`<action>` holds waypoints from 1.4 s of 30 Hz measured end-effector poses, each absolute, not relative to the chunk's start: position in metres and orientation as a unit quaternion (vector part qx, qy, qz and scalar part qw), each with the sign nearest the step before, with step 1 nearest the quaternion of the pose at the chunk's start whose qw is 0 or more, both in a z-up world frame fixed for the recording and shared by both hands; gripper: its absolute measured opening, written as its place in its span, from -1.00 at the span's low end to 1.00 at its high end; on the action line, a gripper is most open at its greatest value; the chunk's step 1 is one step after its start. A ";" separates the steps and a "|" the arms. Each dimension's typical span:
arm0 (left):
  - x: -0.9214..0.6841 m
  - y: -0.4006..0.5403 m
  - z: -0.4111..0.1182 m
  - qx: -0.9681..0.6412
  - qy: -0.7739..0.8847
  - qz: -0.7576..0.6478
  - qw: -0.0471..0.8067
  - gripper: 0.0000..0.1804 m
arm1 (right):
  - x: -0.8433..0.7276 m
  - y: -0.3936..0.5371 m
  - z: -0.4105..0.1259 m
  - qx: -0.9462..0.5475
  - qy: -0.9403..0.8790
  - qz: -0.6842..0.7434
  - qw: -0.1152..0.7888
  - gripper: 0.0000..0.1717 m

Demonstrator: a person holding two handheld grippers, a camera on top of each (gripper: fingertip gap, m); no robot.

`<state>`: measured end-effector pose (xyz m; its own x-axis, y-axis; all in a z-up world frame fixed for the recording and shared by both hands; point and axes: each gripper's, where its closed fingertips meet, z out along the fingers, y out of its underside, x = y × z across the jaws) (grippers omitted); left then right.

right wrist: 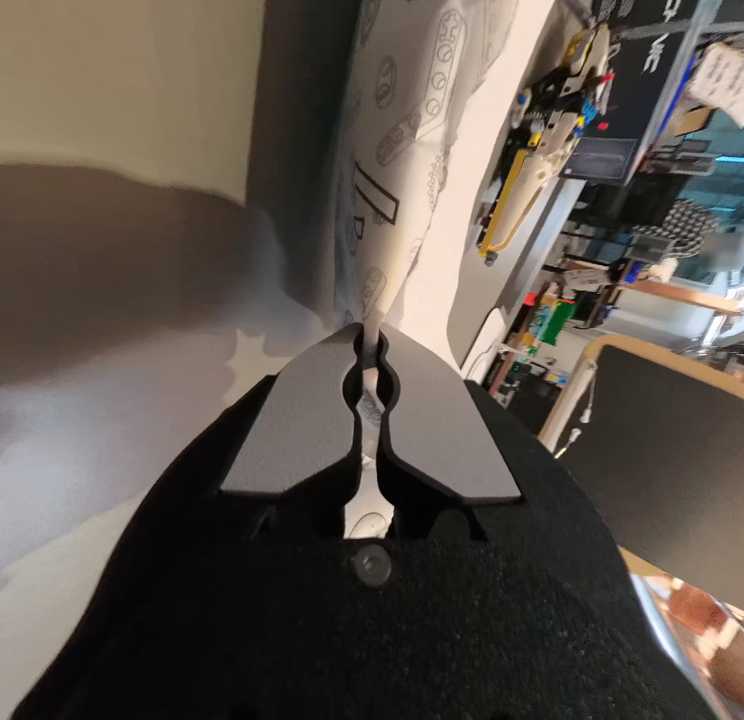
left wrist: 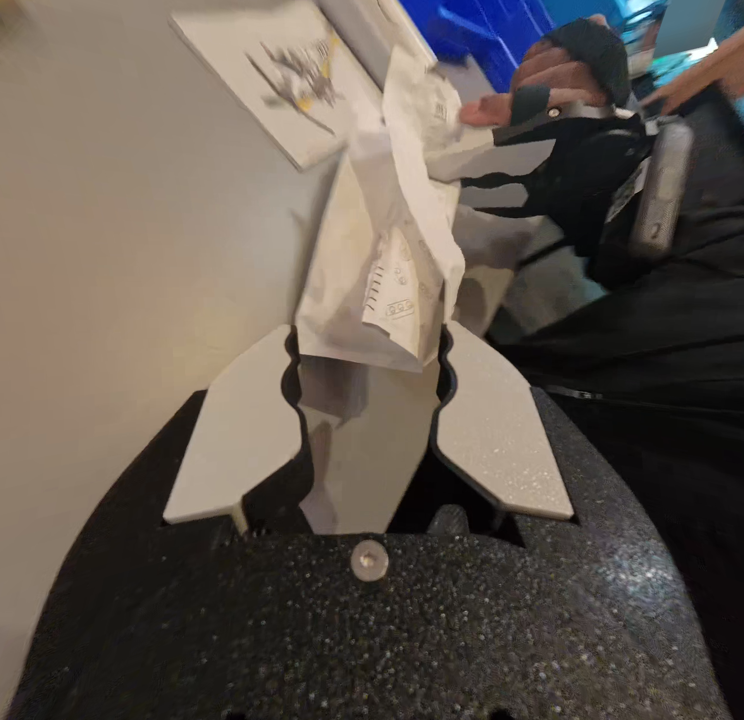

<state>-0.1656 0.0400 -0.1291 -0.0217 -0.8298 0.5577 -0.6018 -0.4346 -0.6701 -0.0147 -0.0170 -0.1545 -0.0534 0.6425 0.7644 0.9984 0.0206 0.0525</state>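
Observation:
A white paper bag point(left wrist: 386, 258), printed with grey outlines of brick parts, hangs crumpled in front of my left gripper point(left wrist: 368, 338). The left jaws stand wide open. The bag's lower end sits between the fingertips and the pads do not press on it. My right gripper point(right wrist: 371, 338) is shut on a folded edge of the same bag point(right wrist: 402, 137), pinched at the very fingertips. In the left wrist view the right gripper's black body point(left wrist: 596, 177) and a person's hand point(left wrist: 479, 111) show at the bag's far end.
A white booklet point(left wrist: 273, 80) with a printed picture lies on the pale table point(left wrist: 100, 217). A blue bin point(left wrist: 483, 16) stands behind it. A white, yellow and black brick model point(right wrist: 539, 145) sits on the table. A black chair with a wooden frame point(right wrist: 664, 439) stands nearby. The grippers' ends are close to 15 centimeters from one another.

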 end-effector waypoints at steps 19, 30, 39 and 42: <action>-0.111 0.001 -0.129 -0.412 0.827 -0.211 0.320 -0.85 | -0.039 -0.027 -0.137 -0.739 -0.625 -0.094 0.233 -0.99; -0.107 -0.007 -0.134 -0.421 0.823 -0.279 0.260 -0.97 | -0.080 -0.024 -0.121 -0.728 -0.631 0.028 0.268 -0.55; -0.114 -0.008 -0.143 -0.427 0.822 -0.303 0.223 -0.97 | -0.095 -0.015 -0.140 -0.757 -0.606 0.126 0.207 -0.97; -0.116 -0.006 -0.143 -0.424 0.820 -0.314 0.222 -0.97 | -0.082 -0.017 -0.136 -0.764 -0.603 0.108 0.204 -0.68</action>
<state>-0.1155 -0.0059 -0.1425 -0.5412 -0.8352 -0.0976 -0.5562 0.4426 -0.7033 -0.0819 -0.0170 -0.1356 0.2505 0.9647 0.0813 0.8771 -0.1906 -0.4409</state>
